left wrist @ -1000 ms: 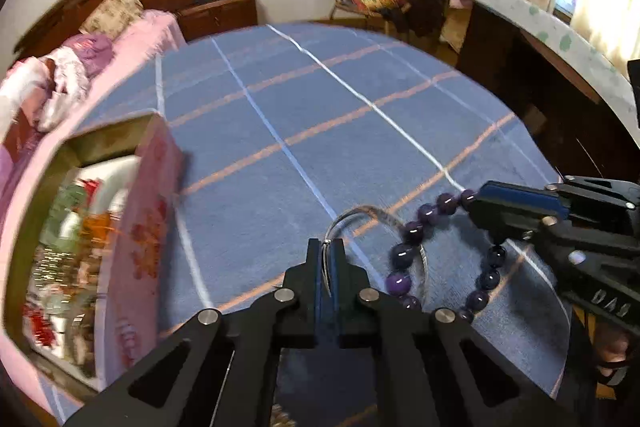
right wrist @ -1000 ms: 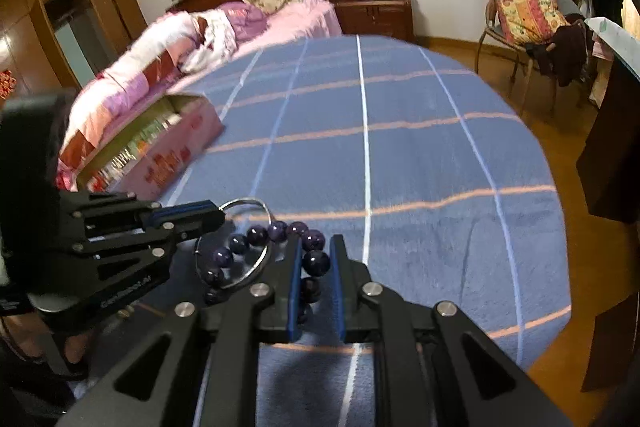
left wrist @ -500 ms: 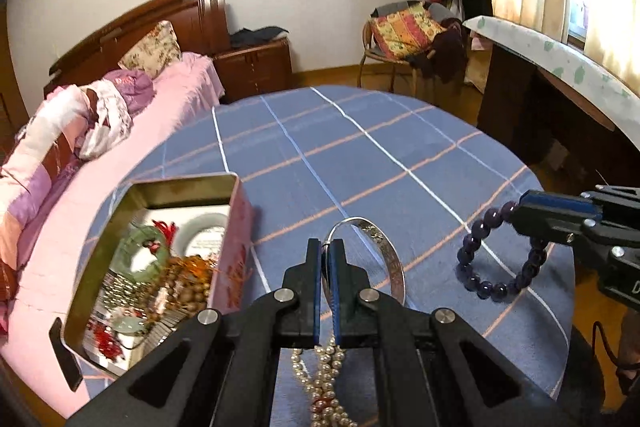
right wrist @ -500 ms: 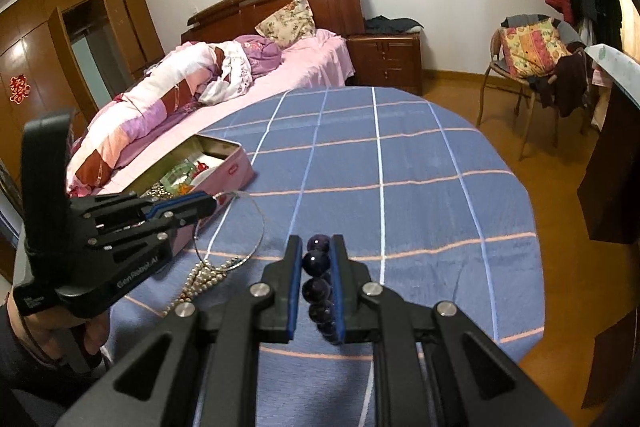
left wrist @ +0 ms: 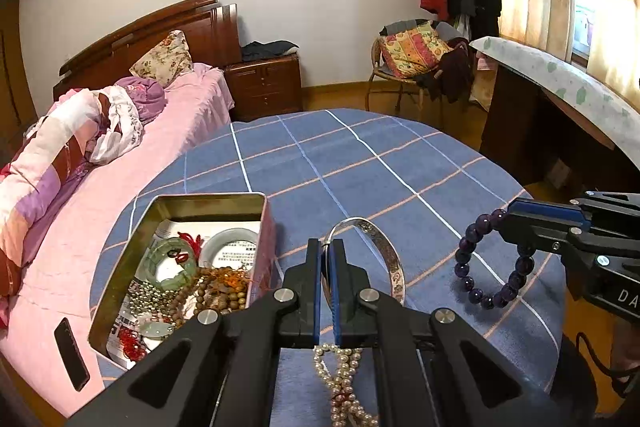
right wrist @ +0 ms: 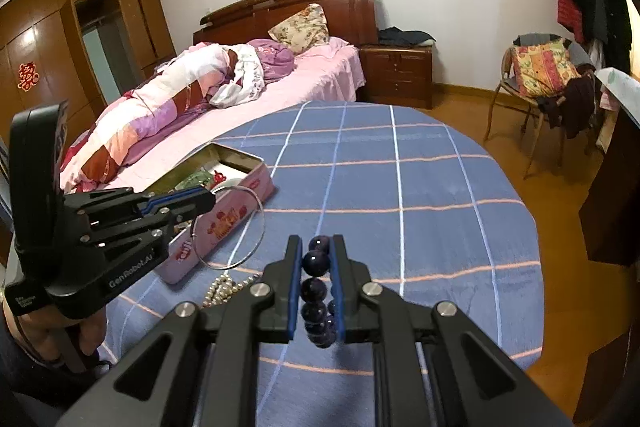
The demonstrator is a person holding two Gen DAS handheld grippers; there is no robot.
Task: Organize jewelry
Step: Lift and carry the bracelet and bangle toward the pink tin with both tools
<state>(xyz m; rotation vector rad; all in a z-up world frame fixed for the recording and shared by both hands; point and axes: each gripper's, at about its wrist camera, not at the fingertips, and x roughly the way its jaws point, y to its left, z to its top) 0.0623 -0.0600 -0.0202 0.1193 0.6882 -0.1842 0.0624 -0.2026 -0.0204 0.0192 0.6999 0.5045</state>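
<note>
My left gripper [left wrist: 327, 251] is shut on a silver bangle [left wrist: 386, 255] and holds it above the blue checked table; in the right wrist view the gripper [right wrist: 208, 197] and the bangle [right wrist: 256, 227] show at the left. My right gripper [right wrist: 316, 247] is shut on a purple bead bracelet [right wrist: 314, 263], which hangs in the air at the right of the left wrist view [left wrist: 468, 267]. An open pink tin box [left wrist: 262, 227] with several bracelets and bead strings stands at the left; it also shows in the right wrist view [right wrist: 224, 223]. A pearl strand [left wrist: 340, 383] lies on the table under my left gripper.
The round table [left wrist: 360, 167] has a blue checked cloth. A pink bed [left wrist: 120, 147] lies along its left side, with a black phone [left wrist: 72, 353] on it. A nightstand [left wrist: 264, 87], a chair with clothes [left wrist: 412, 59] and a desk [left wrist: 560, 95] stand further off.
Both grippers have risen from the table with the bangle and the bead bracelet and moved apart. The tin box and the pearl strand have come into view.
</note>
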